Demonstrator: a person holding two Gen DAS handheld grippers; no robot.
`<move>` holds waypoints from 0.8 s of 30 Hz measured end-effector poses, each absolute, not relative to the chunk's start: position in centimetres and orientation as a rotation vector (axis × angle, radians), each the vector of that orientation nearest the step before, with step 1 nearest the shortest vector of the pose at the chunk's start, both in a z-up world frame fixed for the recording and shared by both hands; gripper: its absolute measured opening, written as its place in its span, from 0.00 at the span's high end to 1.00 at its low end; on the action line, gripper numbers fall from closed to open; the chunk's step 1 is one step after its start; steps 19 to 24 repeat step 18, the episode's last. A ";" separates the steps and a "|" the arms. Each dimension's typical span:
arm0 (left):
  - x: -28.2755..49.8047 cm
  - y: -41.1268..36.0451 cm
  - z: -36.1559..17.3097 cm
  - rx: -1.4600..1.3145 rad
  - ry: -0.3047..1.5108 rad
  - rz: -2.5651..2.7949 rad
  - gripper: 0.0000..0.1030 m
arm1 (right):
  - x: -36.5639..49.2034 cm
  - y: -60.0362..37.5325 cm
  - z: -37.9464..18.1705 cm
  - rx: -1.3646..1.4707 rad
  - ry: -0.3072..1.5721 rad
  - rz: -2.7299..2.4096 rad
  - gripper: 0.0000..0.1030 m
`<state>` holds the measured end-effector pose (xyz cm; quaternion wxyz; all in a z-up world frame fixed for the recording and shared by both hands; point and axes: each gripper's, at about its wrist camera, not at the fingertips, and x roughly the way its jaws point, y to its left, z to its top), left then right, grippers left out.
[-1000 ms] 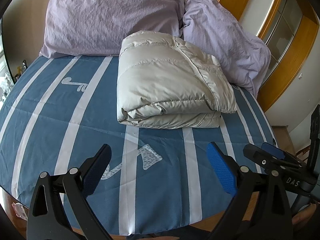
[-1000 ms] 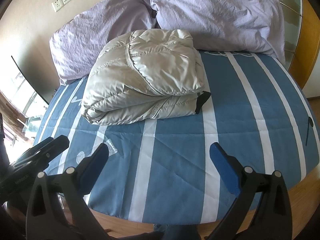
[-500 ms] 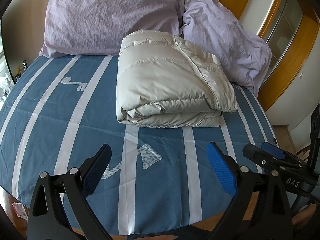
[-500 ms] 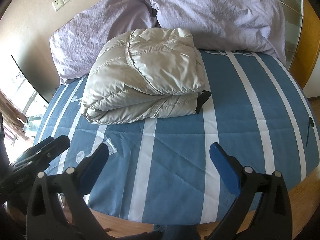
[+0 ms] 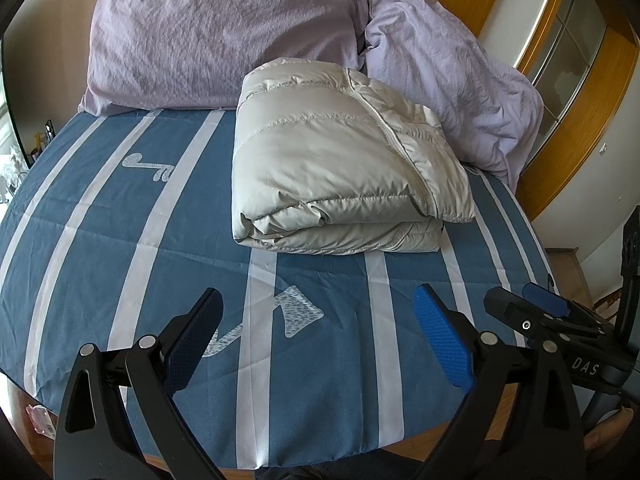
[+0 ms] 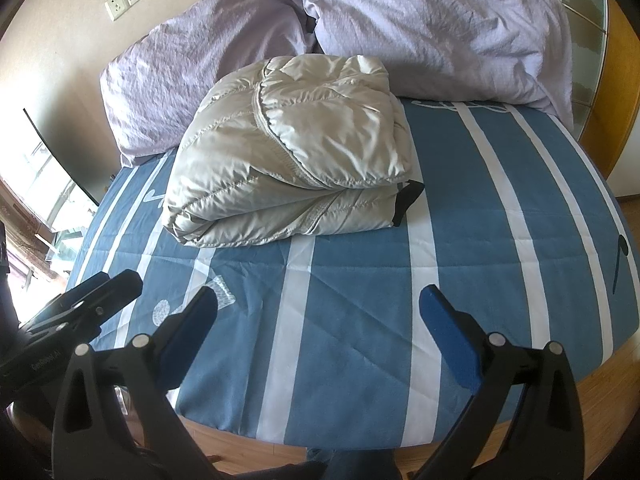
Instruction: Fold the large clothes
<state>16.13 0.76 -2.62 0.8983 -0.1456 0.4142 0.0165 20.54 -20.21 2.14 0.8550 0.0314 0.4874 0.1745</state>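
Nothing moved; folded puffer jacket (image 5: pixel 340 160) long axis toward pillows (image 5: pixel 224 36); left gripper (image 5: pixel 320 338), right gripper (image 6: pixel 320 336) agape, empty

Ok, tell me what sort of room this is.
Most likely a bedroom: a bed with a blue striped sheet, two lilac pillows at its head, and a folded puffy jacket lying on it.

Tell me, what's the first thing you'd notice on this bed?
The puffy cream jacket, folded into a fat bundle, sits on the blue striped bedsheet just in front of two lilac pillows. Nearer the camera, both grippers hover open and empty, the left gripper and the right gripper.
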 end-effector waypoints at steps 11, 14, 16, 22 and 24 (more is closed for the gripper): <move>15.9 0.6 -2.8 -0.295 0.862 0.031 0.06 | 20.6 -20.3 2.0 0.064 1.027 0.369 0.02; 16.1 0.5 -2.7 -0.294 0.864 0.032 0.06 | 20.6 -20.3 2.0 0.064 1.027 0.370 0.02; 16.0 0.5 -2.7 -0.294 0.866 0.032 0.06 | 20.6 -20.3 2.0 0.064 1.027 0.370 0.02; 16.0 0.5 -2.7 -0.295 0.865 0.032 0.06 | 20.5 -20.3 2.0 0.064 1.027 0.369 0.02; 16.0 0.5 -2.7 -0.295 0.865 0.032 0.06 | 20.5 -20.3 2.0 0.064 1.027 0.369 0.02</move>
